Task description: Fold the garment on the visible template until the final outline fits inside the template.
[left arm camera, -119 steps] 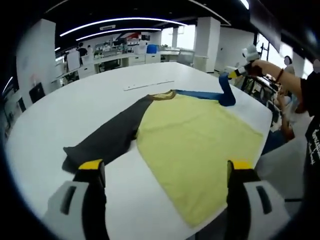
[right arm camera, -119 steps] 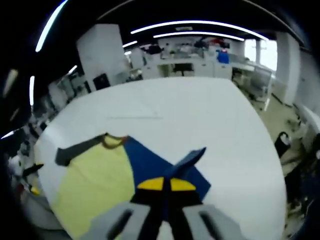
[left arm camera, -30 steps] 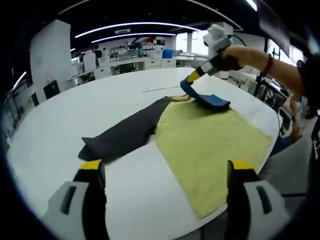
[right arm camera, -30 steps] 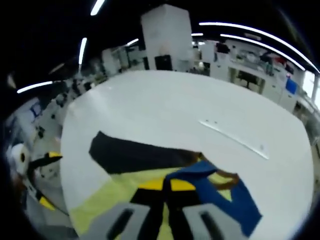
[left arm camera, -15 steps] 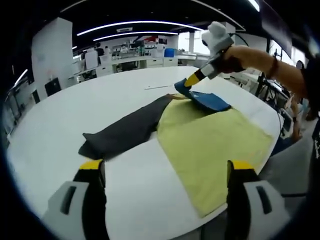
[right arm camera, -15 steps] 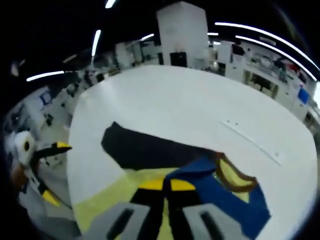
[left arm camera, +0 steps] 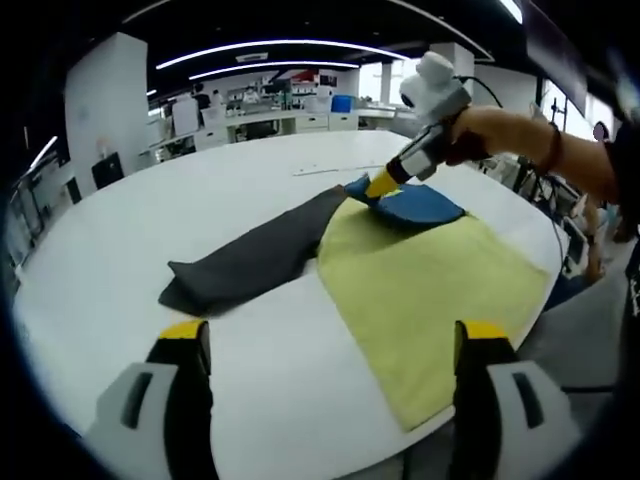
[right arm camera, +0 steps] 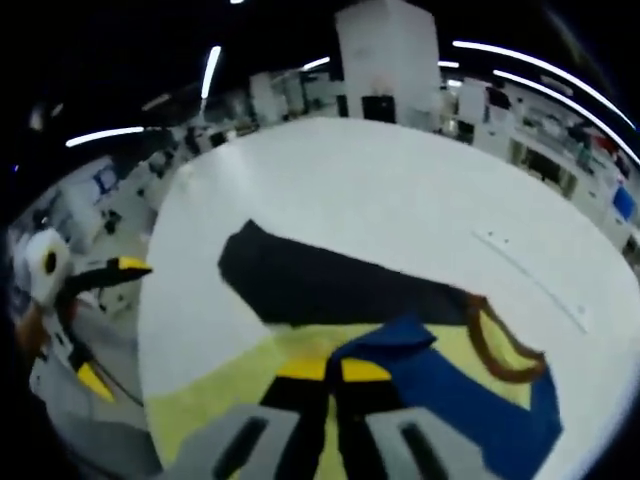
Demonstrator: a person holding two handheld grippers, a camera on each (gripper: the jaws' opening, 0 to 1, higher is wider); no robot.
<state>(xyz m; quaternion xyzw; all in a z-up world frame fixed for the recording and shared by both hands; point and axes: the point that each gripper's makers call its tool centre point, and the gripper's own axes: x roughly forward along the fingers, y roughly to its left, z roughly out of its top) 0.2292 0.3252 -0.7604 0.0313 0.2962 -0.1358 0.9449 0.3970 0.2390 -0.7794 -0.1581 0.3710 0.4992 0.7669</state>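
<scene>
Garment: a raglan T-shirt (left arm camera: 420,290) with a yellow body, lying flat on the white round bench (left arm camera: 120,250), its hem toward the near right edge.
Blue sleeve: the blue sleeve (left arm camera: 415,205) is doubled back over the yellow chest, near the collar (right arm camera: 500,345).
Dark sleeve: the dark grey sleeve (left arm camera: 250,265) lies stretched out flat on the bare bench, pointing away from the body toward the left edge.
Right gripper: the right gripper (right arm camera: 335,370) is clenched on the cuff of the blue sleeve, jaws closed with fabric between them; in the left gripper view it (left arm camera: 383,185) hangs low over the collar area.
Left gripper: the left gripper (left arm camera: 330,345) is released, jaws wide apart, holding nothing, hovering above the near bench edge.
Template: no outline can be made out on the bench; a thin pale strip (left arm camera: 325,168) lies beyond the collar.
Progress: early stage. One sleeve is folded in but not yet let go.
Remaining: the dark grey sleeve and the body folds appear not yet done.
</scene>
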